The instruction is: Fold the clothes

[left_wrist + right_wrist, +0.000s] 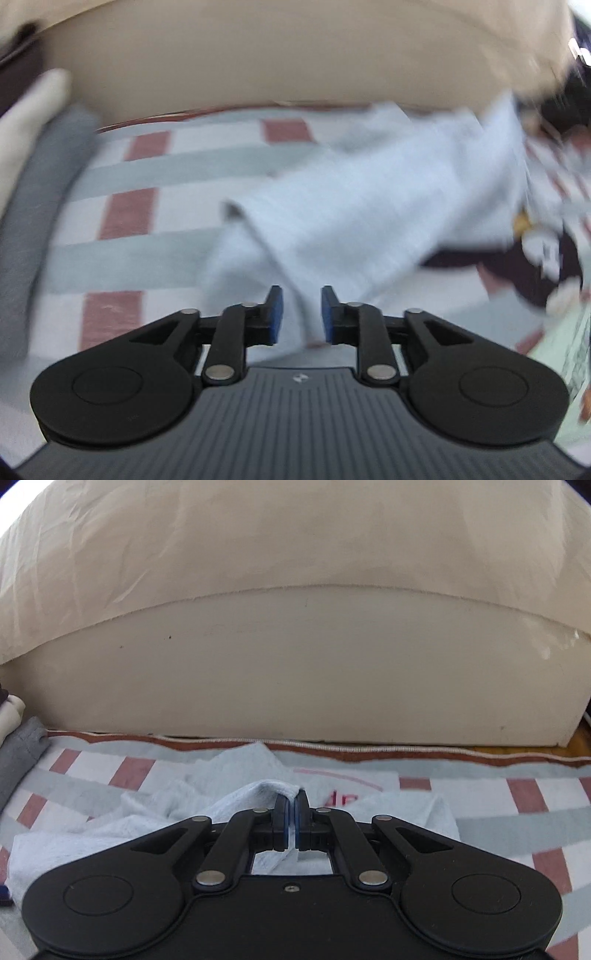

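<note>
Right gripper (294, 808) clamped on pale blue garment (221, 805), near beige mattress (295, 657). Left gripper (302, 314) parted, over same garment (369, 206); contact unclear, view blurred. Checked blanket (517, 812) underneath.

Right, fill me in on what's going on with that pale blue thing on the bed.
A person is folding a light blue garment on a checked bedspread, using a handheld gripper in each hand. The right gripper is shut on a bunched fold of the cloth. The left gripper is open, its fingers on either side of another part of the same garment, not yet closed. The left view is blurred. A grey garment lies off to the side.
</note>
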A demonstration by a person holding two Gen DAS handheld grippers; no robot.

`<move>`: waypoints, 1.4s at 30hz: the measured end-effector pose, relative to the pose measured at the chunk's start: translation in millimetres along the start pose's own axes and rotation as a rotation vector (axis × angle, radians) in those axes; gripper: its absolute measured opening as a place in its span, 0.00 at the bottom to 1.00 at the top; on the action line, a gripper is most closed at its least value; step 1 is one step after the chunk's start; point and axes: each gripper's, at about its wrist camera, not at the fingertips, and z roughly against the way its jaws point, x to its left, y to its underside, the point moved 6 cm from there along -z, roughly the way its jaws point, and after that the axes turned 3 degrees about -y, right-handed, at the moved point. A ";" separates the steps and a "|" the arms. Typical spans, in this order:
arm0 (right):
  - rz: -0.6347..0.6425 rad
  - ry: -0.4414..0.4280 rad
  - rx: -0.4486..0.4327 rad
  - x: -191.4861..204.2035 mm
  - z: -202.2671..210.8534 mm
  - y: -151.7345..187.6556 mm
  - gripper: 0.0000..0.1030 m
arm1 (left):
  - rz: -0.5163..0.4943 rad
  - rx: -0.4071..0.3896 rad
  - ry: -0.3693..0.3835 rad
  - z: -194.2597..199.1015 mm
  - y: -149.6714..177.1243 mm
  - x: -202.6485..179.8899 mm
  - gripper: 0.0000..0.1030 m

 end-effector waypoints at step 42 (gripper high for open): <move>-0.048 -0.126 0.076 -49.0 50.7 80.5 0.61 | 0.390 -0.210 -0.073 -16.0 -31.7 36.5 0.02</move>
